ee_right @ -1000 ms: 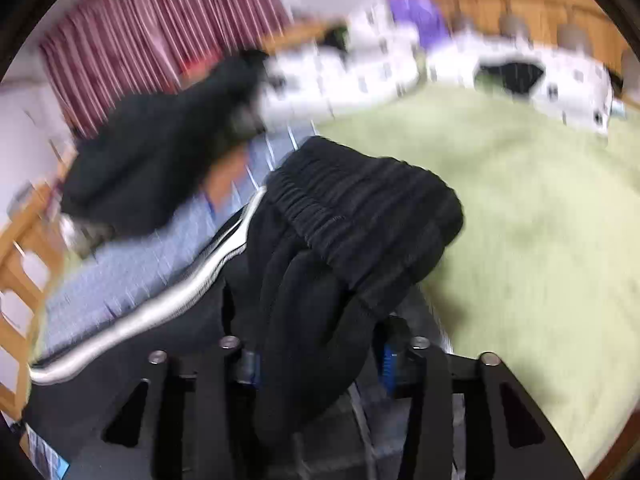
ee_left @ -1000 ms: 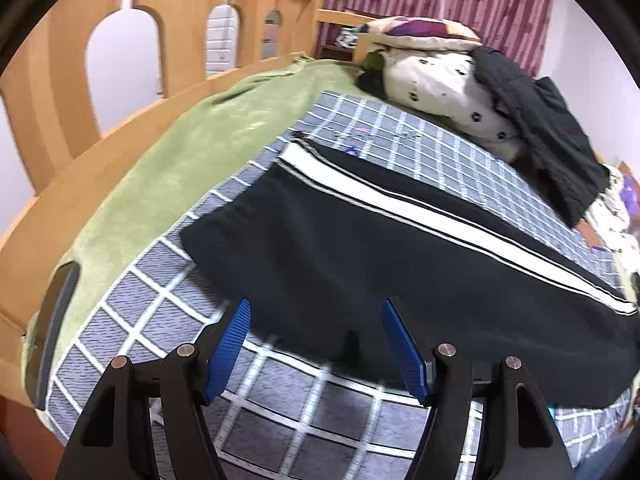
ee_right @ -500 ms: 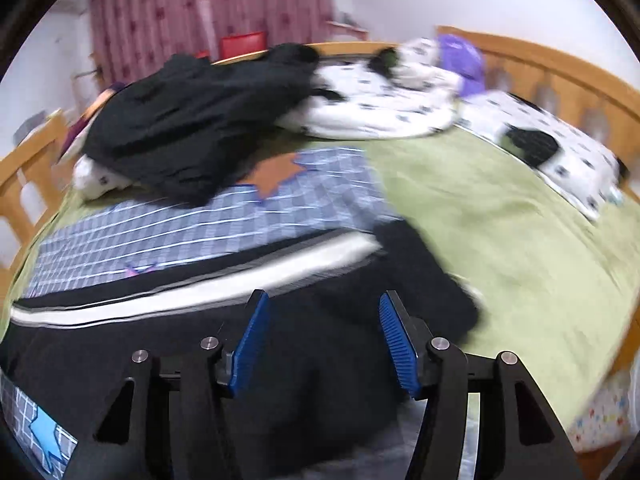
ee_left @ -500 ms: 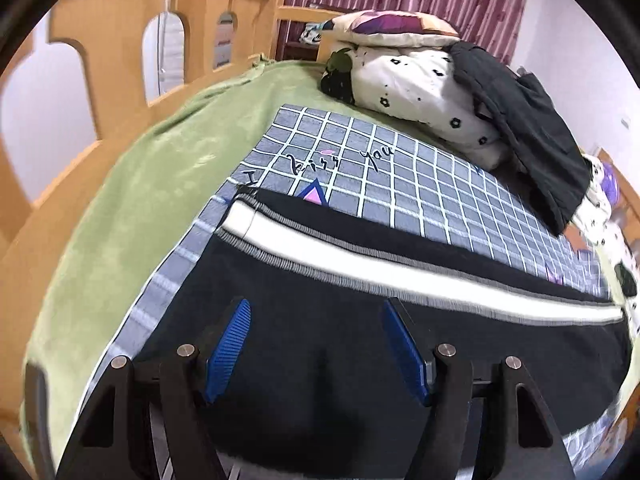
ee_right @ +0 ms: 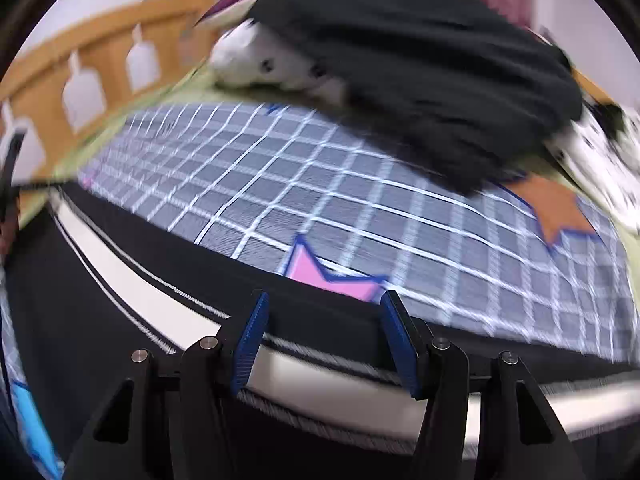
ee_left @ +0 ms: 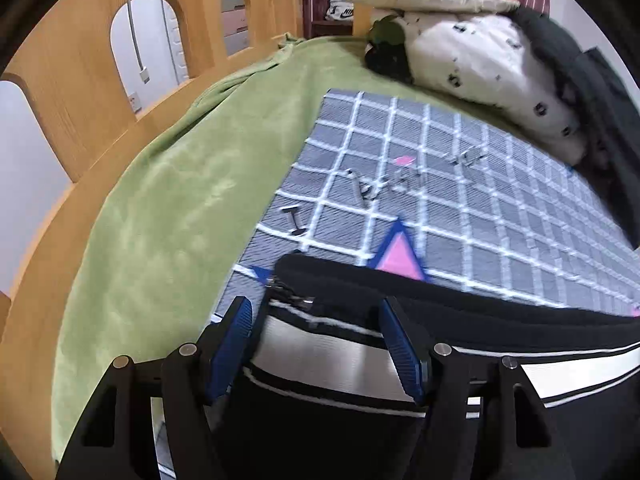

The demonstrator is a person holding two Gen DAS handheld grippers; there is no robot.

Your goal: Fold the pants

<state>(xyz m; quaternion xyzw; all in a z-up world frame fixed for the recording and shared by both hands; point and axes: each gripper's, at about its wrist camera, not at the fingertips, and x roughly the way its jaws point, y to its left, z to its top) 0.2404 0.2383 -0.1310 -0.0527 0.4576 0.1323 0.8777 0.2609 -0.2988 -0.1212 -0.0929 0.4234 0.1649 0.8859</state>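
Hovering over the bed, I have both sets of jaws angled down at the black track pants [ee_left: 500, 344], which lie flat on the grey checked blanket [ee_left: 460, 184]. My left gripper [ee_left: 316, 344] stands about half open and is easing slightly narrower; the cuff end of the pants with its small zipper sits between the blue ribbed pads, but the pads do not press on it, so I hold nothing there. My right gripper [ee_right: 324, 340] is also about half open and empty, poised over the far edge of the pants [ee_right: 120, 320] where the white side stripe [ee_right: 168, 312] runs under it.

What matters for the coming move is the long axis: seen from my left jaws, the pants run from the cuff at 12 o'clock out toward 3 o'clock; seen from my right, they stretch away toward 9 o'clock. My left hand is nearer the cuff, and my right sits further along the leg.

Fabric looks like soft, matte knit, with a smooth white band edged by thin stitched lines. Beneath the blanket is a fuzzy green bedspread [ee_left: 168, 184], framed by a wooden bed rail [ee_left: 80, 80]. At 1 o'clock lies a spotted white duvet [ee_left: 480, 68] with dark clothes [ee_right: 420, 52] draped over it.
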